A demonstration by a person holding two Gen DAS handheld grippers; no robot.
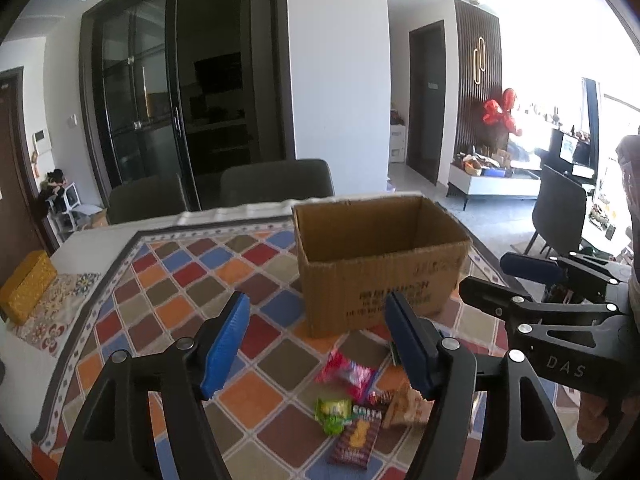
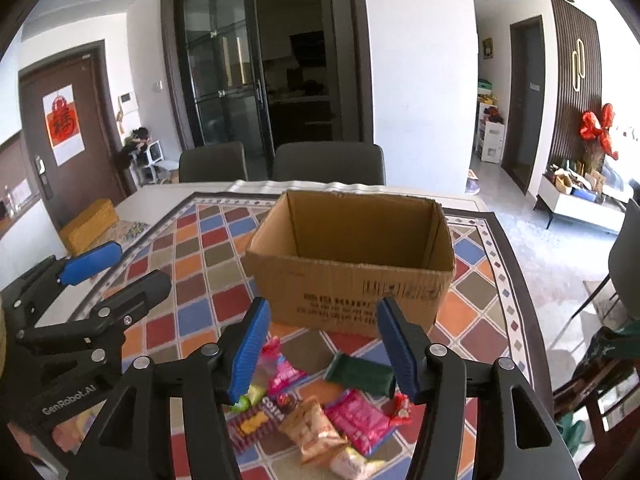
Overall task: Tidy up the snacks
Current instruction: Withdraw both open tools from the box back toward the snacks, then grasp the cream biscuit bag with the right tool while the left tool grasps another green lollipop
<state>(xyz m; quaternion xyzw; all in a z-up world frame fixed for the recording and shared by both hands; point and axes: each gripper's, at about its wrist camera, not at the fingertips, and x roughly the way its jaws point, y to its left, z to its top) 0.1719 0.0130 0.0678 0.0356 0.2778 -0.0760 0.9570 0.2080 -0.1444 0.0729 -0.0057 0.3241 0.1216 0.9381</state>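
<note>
Both tongs, left and right, hang spread and empty above the snacks, which lie on the tabletop just before the open box. Nothing picked yet; next, pinch one packet.

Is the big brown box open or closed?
Open. The cardboard box stands upright with no flaps over its top, so its inside walls show.
</note>
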